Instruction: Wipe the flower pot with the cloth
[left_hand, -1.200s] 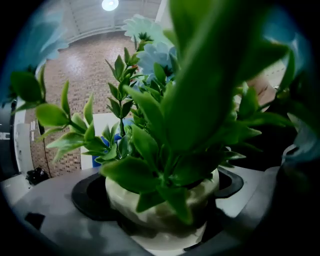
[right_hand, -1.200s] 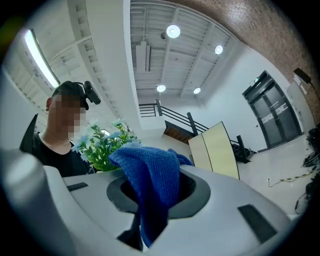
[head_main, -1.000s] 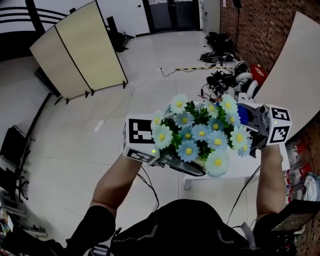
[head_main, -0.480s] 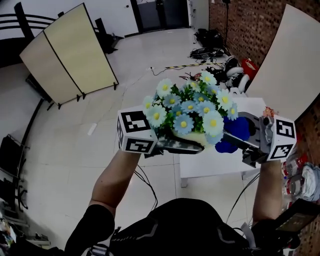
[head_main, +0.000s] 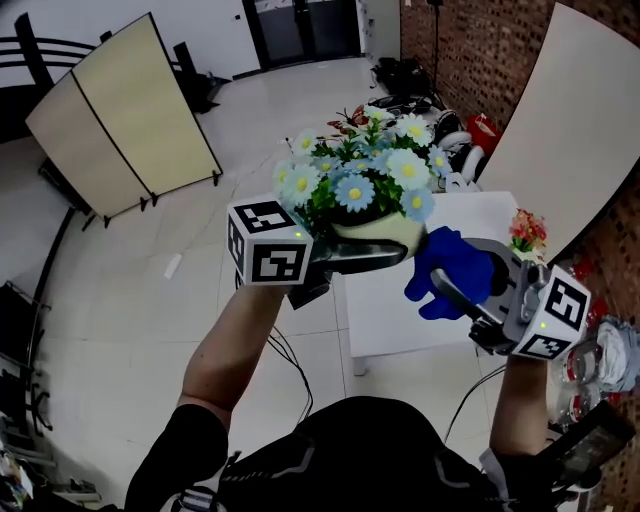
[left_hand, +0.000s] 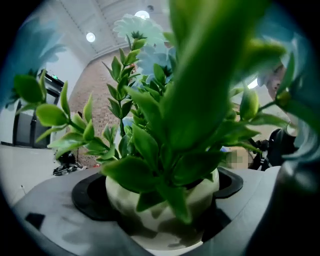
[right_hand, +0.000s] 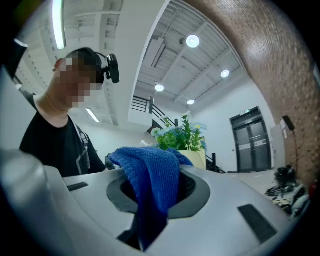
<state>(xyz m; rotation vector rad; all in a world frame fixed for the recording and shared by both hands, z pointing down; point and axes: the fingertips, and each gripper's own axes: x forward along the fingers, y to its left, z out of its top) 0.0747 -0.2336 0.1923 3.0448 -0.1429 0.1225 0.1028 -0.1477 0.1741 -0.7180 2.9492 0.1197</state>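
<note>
Finding: over the last second the cloth (head_main: 450, 272) has come away from the flowers (head_main: 355, 175) and dropped to the lower right of the flower pot (head_main: 385, 232). It now sits just beside the pot wall; contact cannot be confirmed.

The left gripper (head_main: 375, 252) has its jaws closed round the cream pot body. It holds the pot upright in the air above the white table (head_main: 400, 320). The left gripper view confirms the pot (left_hand: 165, 200) is seated between both pads.

The right gripper (head_main: 470, 295) is clamped on the bunched blue cloth (right_hand: 150, 175), with the pot visible beyond it.

Assessment: one wiping pass appears finished, or the cloth is being repositioned. Wiping looks to be in progress, not complete.
</note>
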